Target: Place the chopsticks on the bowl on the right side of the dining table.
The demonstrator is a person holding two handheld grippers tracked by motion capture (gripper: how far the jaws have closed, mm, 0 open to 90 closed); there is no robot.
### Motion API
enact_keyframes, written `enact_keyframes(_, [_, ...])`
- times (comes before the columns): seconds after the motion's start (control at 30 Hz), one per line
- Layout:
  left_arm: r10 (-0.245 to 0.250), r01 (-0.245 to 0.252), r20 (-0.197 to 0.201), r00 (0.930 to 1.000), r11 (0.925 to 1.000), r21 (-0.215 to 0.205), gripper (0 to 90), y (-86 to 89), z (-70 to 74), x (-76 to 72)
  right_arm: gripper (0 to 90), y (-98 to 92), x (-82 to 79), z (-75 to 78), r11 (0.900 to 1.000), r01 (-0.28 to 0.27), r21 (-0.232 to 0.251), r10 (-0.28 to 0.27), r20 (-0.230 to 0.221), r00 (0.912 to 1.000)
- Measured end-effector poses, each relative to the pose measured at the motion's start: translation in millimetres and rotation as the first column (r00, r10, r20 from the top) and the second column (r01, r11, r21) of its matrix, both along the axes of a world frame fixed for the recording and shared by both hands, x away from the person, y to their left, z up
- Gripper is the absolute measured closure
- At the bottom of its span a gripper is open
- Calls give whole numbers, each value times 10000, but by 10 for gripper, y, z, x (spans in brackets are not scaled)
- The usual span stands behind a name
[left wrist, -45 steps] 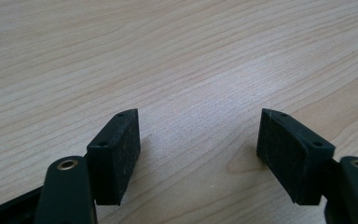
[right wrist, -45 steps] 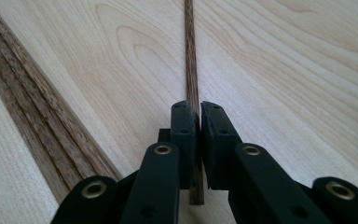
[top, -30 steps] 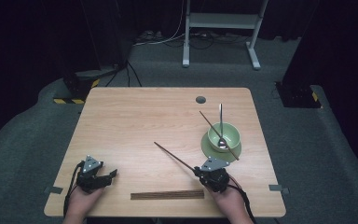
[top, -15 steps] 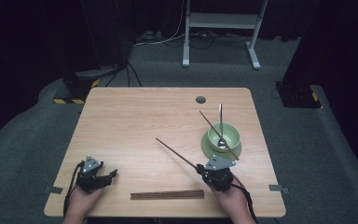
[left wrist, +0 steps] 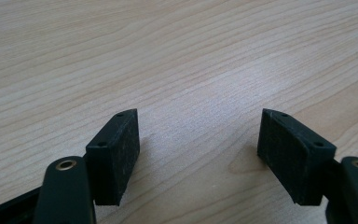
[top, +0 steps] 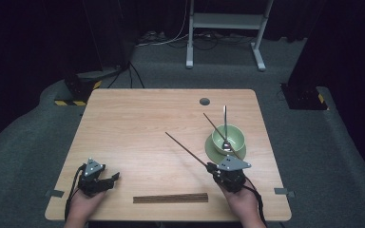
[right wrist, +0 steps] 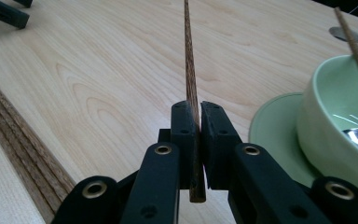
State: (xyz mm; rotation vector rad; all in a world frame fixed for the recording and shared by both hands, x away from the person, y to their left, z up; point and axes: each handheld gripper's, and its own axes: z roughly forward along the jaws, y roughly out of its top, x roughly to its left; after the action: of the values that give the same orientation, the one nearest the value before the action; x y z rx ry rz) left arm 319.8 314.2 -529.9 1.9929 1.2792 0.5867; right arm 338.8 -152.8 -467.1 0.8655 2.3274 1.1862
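One chopstick (right wrist: 189, 70) sits clamped in the right tool (right wrist: 200, 135), bowl (right wrist: 340, 121) beside.

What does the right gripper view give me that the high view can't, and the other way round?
Right gripper view: the pads clamped tight on the chopstick, its butt end poking out below them. High view: the left hand-held gripper resting apart with jaws open, and the whole table. Both: the green bowl on its saucer, a second chopstick leaning in it, and the wooden strip.
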Motion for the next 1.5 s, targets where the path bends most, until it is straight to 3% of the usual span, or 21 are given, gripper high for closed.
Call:
enact_keyframes(0.67, [-172,172,-75,9998,9998,-29,266,-5,-2,3,844,-387,84,76,9908,1163,688,-1175,134,9930])
enact_keyframes(1.0, [-181,181,-38,9998,9997,149,206,-22,-3,0,844,-535,128,62,9807,1817,723,-1831,125,9830])
enact_keyframes(1.5, [-335,335,-116,9994,9994,-16,229,-17,-3,-2,845,-666,166,53,9690,2352,755,-2362,43,9717])
